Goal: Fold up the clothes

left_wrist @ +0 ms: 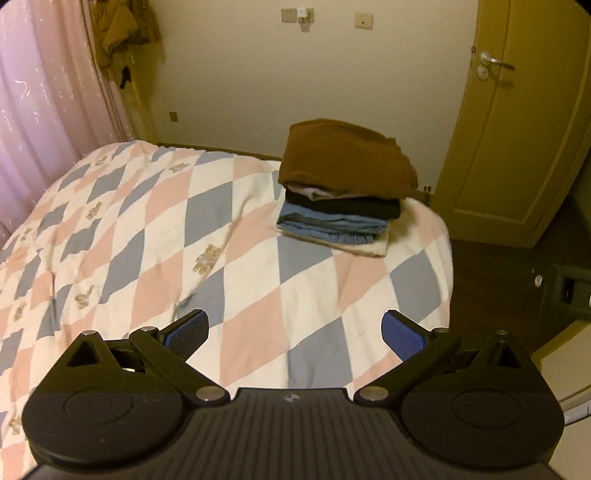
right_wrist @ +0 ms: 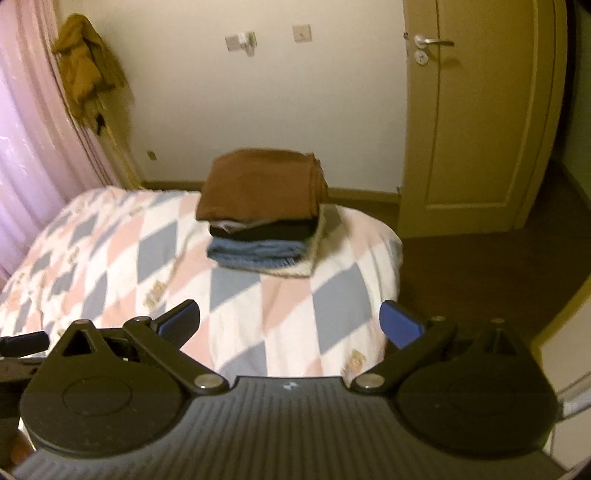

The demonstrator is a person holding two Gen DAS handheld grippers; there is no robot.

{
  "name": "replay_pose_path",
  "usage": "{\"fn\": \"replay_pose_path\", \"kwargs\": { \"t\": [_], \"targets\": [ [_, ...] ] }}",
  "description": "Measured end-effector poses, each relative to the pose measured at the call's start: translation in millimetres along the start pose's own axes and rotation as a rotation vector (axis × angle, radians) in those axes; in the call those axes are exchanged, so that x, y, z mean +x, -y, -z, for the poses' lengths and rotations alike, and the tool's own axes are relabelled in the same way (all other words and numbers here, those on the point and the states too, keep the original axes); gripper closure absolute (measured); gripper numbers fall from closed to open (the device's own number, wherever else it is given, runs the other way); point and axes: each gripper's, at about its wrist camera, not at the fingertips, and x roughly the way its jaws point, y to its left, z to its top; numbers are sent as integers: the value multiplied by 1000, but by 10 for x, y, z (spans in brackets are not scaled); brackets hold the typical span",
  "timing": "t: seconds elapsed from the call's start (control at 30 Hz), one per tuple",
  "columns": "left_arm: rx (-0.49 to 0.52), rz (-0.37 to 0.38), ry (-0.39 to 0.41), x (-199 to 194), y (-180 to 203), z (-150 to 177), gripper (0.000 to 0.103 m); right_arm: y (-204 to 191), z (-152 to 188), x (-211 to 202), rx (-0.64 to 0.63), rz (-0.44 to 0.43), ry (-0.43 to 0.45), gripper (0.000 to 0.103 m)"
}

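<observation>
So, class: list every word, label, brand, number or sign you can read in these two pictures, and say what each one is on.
No readable text anywhere.
Left tool: a small pale emblem on its body, a symbol, no letters.
Right tool: the same emblem, blurred.
Quilt: bear pictures only, no words.
Wall plates: too small to show any marking.
Folded pile: no tag or print visible.

- No words, numbers or brand names can be read anywhere in either view.
- The only sign is a small pale emblem moulded on the ribbed top of each tool body: on the left gripper (left_wrist: 294, 334) and on the right gripper (right_wrist: 290, 323). It has no letters.
</observation>
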Motion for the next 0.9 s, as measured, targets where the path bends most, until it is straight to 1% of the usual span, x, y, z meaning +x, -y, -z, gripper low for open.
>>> {"fn": "replay_pose_path", "kwargs": {
  "t": [0.07,0.17,0.4,0.63,0.9],
  "targets": [
    [17,-16,-1,-34,16,44,0,-11,17,-17,9,6,-13,0],
    [39,-20,0,-72,26,104,0,-35,49,-28,6,-2,-23,0],
    [53,-32,-8,-44,39,180,0,-77,112,-52,-2,-15,-29,0],
    [54,-14,-1,-22,78,160,0,-74,92,-53,0,-20,-25,0],
    [51,-10,-3,27,103,123,0,-59,14,-3,-1,-21,-23,0]
  ]
}}
